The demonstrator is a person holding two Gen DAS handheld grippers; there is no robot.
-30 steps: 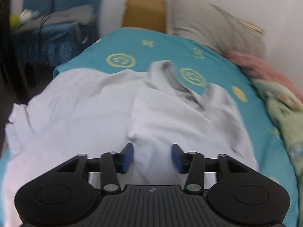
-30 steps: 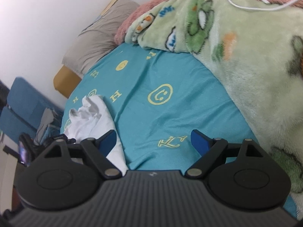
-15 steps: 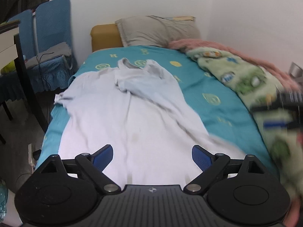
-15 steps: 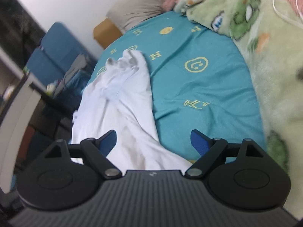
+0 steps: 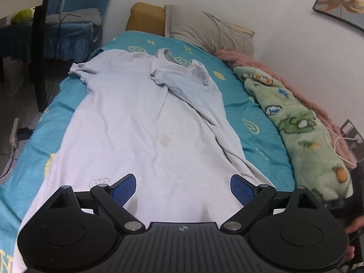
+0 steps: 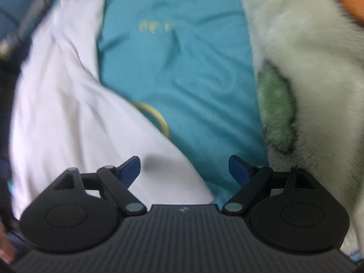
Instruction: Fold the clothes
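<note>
white shirt lies lengthwise on the bed, right side folded inward, left sleeve spread; left gripper and right gripper hover near its hem, fingers wide apart, empty; folding looks partway, remaining spread side likely needs gripping.

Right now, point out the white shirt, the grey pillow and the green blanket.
white shirt (image 5: pixel 141 122), left wrist view, on the flat middle of its body.
grey pillow (image 5: pixel 204 30), left wrist view, on the middle of its front face.
green blanket (image 5: pixel 302 127), left wrist view, on its cartoon-printed upper surface.
</note>
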